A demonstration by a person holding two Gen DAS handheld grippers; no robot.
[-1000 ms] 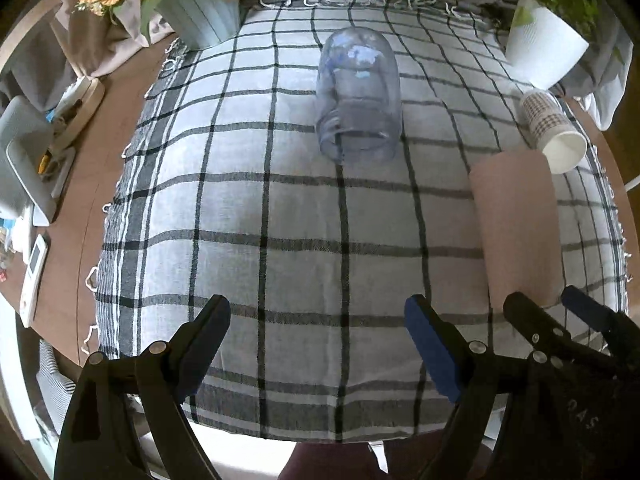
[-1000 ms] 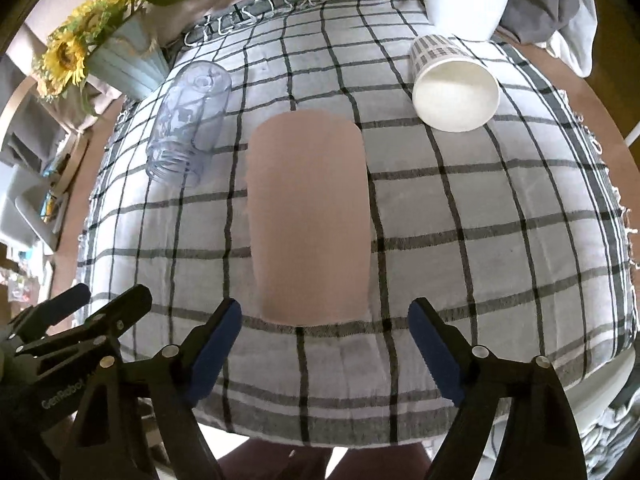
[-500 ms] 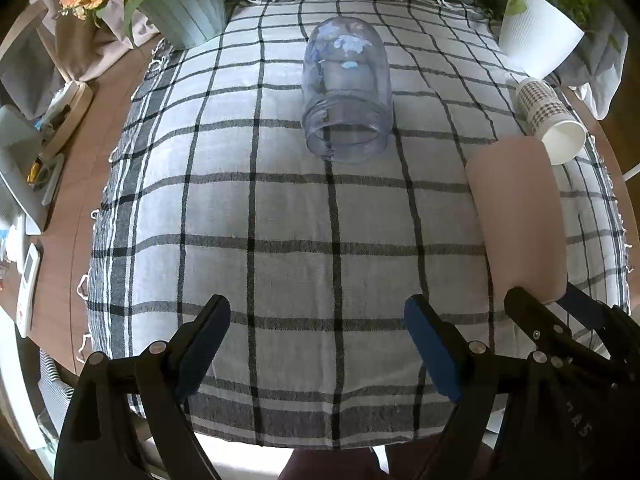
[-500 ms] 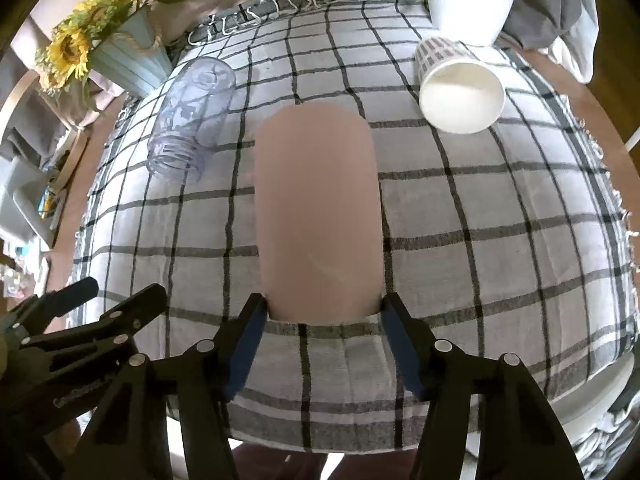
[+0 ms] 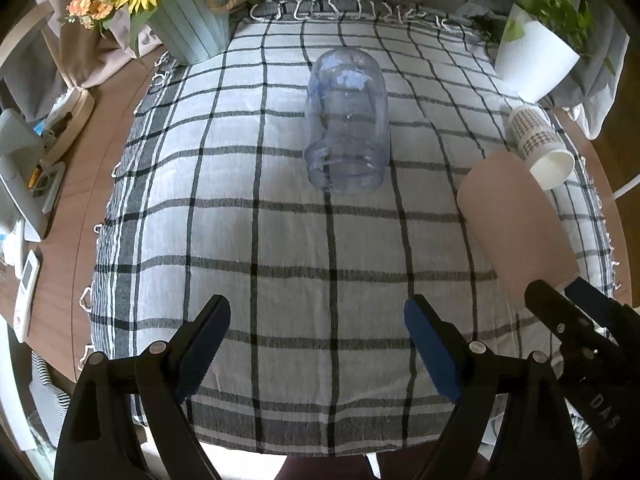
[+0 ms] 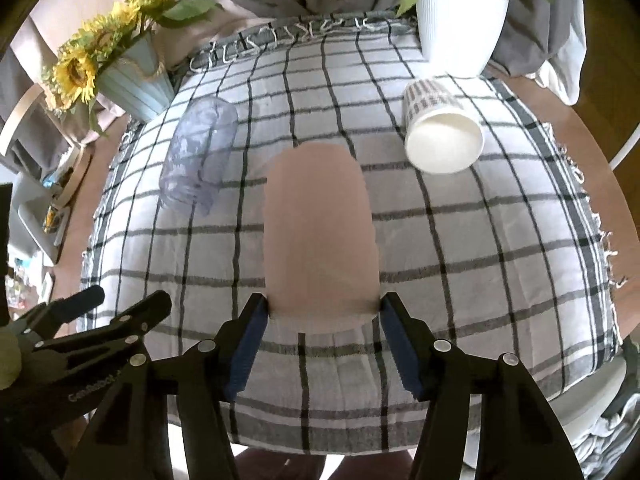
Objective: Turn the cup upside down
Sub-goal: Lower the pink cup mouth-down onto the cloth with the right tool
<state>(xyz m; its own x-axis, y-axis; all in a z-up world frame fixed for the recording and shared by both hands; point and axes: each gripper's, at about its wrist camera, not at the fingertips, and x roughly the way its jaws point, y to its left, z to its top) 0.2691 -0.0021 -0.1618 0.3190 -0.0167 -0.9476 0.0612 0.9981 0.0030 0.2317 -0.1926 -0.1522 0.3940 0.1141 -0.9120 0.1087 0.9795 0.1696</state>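
Fingers first: my right gripper (image 6: 322, 312) sits at the bottom centre of its frame, blue pads pressed against both sides of the pink cup (image 6: 320, 232) at its near end. That is a firm pinch, and I have taken it low on the body, I judge, so the wrist can roll the cup over onto its rim. The cup lies on its side on the checked cloth (image 6: 480, 260), its length running away from me toward mid-frame. Which end is the mouth I cannot tell from here.

My left gripper (image 5: 316, 344) hangs wide open at the bottom of its own frame, nothing between its pads, only cloth beneath. I reckon it is waiting in reserve, lined up with the next item.

Further up, at the centre of the left view, the clear jar (image 5: 346, 120) lies on its side with its mouth toward me. At the right edge of that view, the pink cup shows again with my right gripper's black arms at its near end.

Beyond, in the upper right of the right view, a paper cup (image 6: 440, 128) lies tipped, white interior facing me. Farthest back stand the white plant pot (image 6: 460, 28) and the sunflower pot (image 6: 132, 84), well apart from the work.
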